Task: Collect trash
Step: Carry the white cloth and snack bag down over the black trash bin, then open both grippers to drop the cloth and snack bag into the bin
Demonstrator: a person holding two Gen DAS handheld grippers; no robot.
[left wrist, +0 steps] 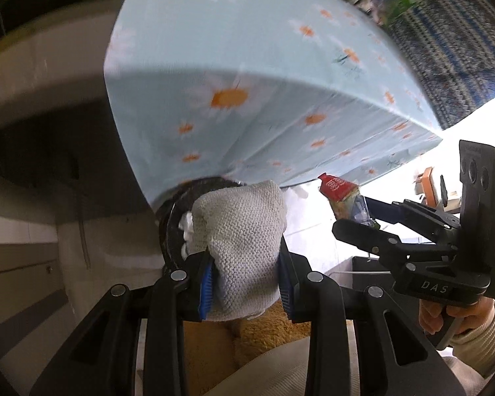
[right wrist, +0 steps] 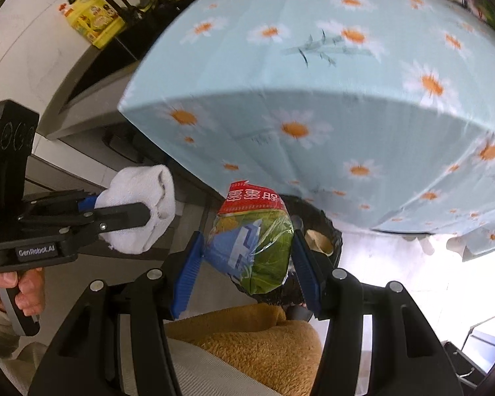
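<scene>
Left gripper (left wrist: 244, 283): jaws closed on a bunched white knitted cloth (left wrist: 244, 231), clamped between the blue ribbed pads (left wrist: 206, 283); the weave is coarse and loopy.
Right gripper (right wrist: 247, 260): jaws pressed against both sides of a crinkled snack bag (right wrist: 254, 241), glossy plastic with a red printed top, green and blue lower half.
Lap: a fuzzy mustard-brown fabric (right wrist: 257, 340) lies just below both grippers.
Bin: a round bin lined with a black plastic bag (right wrist: 326, 227) stands just beyond the snack bag, partly under the table's edge; something tan and curved (right wrist: 318, 239) sits inside it. In the left wrist view its dark rim (left wrist: 171, 227) shows right behind the cloth, with white scraps (left wrist: 186, 227) inside.
Table: a box-like top covered in a smooth light-blue tablecloth (right wrist: 313, 76) printed with white-and-orange daisies, hanging over the bin.
Far left: a yellow printed carton (right wrist: 94, 21) stands on a grey counter.
Far right: a blue-and-white woven textile (left wrist: 452, 52) hangs beyond the table.
</scene>
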